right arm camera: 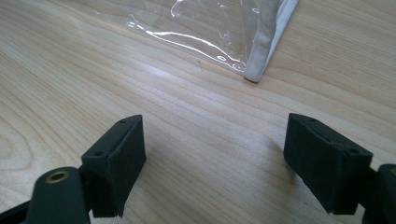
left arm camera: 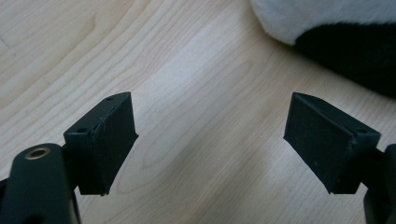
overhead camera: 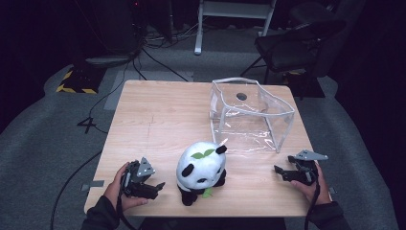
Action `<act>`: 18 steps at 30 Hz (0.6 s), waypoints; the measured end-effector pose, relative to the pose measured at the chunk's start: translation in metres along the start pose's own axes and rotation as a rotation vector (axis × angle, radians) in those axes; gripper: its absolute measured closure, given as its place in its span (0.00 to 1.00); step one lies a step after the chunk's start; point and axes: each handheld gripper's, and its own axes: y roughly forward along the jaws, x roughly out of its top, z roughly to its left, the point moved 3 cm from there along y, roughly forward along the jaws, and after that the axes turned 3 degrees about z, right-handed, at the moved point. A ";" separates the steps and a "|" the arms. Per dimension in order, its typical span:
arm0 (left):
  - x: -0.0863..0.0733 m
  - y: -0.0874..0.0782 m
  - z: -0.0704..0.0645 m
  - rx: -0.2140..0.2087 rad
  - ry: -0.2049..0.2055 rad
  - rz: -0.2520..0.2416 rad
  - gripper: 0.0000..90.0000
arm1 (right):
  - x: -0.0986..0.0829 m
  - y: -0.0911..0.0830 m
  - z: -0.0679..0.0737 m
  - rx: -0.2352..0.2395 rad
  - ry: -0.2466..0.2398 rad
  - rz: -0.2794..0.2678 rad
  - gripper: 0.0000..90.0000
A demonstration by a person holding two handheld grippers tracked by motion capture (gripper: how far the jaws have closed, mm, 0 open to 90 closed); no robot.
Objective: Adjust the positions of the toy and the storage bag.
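Two black pads of the left gripper (left arm camera: pixel 211 144) stand wide apart with nothing between them, and just past them sits the toy panda (left arm camera: pixel 336 42). From the high view, the panda (overhead camera: pixel 201 172) sits upright near the front edge of the desk (overhead camera: pixel 158 124), about in the middle. It is the thing both grippers are nearest to, so I think the job is to pick it up, and maybe put it in the clear bag (overhead camera: pixel 249 115). The bag stands open behind the panda and a little to its right. The left gripper (overhead camera: pixel 152 186) is just beside the panda on its left, not touching it. The right gripper (overhead camera: pixel 282 173) is further off on the panda's right, close to the bag's front corner (right arm camera: pixel 254 70); its pads are wide apart too and hold nothing. The job looks like it is only starting. Next, a gripper would need to move in around the soft body and squeeze gently. Count them: one panda, one bag, two grippers, one desk.
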 end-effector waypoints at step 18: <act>0.025 -0.017 -0.035 -0.046 0.103 -0.069 0.18 | 0.000 0.000 0.000 0.000 0.000 0.000 0.23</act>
